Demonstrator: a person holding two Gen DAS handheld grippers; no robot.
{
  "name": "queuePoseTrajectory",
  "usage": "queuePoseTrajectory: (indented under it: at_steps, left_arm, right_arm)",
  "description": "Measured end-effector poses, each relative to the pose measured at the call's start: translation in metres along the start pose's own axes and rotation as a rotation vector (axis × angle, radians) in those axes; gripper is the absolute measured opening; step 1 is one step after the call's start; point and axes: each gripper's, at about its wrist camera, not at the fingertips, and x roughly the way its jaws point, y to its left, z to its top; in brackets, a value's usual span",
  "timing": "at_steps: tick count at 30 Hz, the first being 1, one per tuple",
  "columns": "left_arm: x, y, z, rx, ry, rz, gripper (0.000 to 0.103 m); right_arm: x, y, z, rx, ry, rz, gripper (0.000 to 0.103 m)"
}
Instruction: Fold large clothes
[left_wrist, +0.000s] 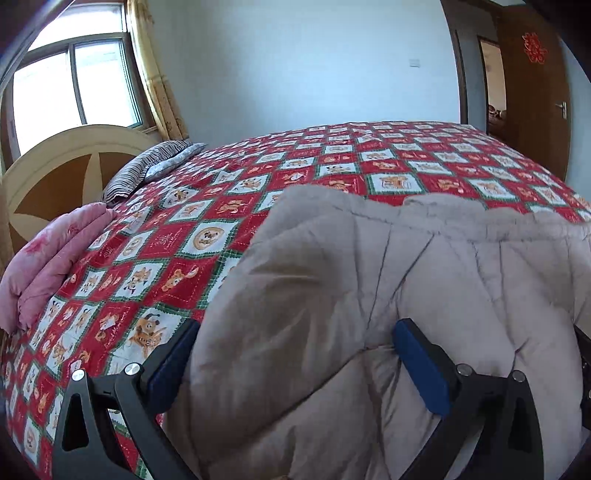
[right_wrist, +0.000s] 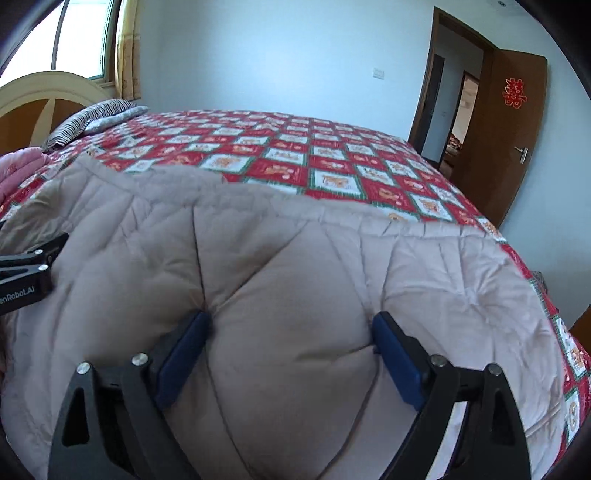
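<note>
A large beige quilted garment (left_wrist: 369, 280) lies spread on the bed's near side; it also fills the right wrist view (right_wrist: 277, 266). My left gripper (left_wrist: 295, 343) has its blue-padded jaws wide apart with a thick bulge of the beige fabric between them, pressing into it. My right gripper (right_wrist: 291, 332) stands the same way, jaws wide around a puffed fold of the garment. The left gripper's black body (right_wrist: 26, 273) shows at the left edge of the right wrist view, resting against the garment.
The bed carries a red and white checked cartoon cover (left_wrist: 258, 177). A pink folded quilt (left_wrist: 48, 258) and a striped pillow (left_wrist: 147, 166) lie by the headboard (left_wrist: 55, 162). A window (left_wrist: 74, 81) is at left, an open brown door (right_wrist: 517, 129) at right.
</note>
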Motion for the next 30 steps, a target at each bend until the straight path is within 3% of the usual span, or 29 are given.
queuePoseTrajectory:
  at_steps: [8,24,27,30]
  left_arm:
    - [0.022,0.007,-0.009,-0.083,0.051,-0.071,0.102]
    - [0.022,-0.004,-0.009,-0.034,0.064,-0.021,0.102]
    - [0.003,0.008,-0.007,-0.035,0.105,-0.021,0.102]
    - [-0.043,0.033,-0.022,-0.07,0.038,-0.002,0.102]
  right_arm:
    - [0.012,0.001,-0.007,0.003,0.026,-0.028,0.101]
    - [0.018,0.004,-0.009,-0.012,0.062,-0.041,0.103]
    - [0.015,0.001,-0.005,-0.014,0.083,-0.016,0.103]
    - [-0.01,-0.008,-0.011,-0.009,0.057,-0.015,0.103]
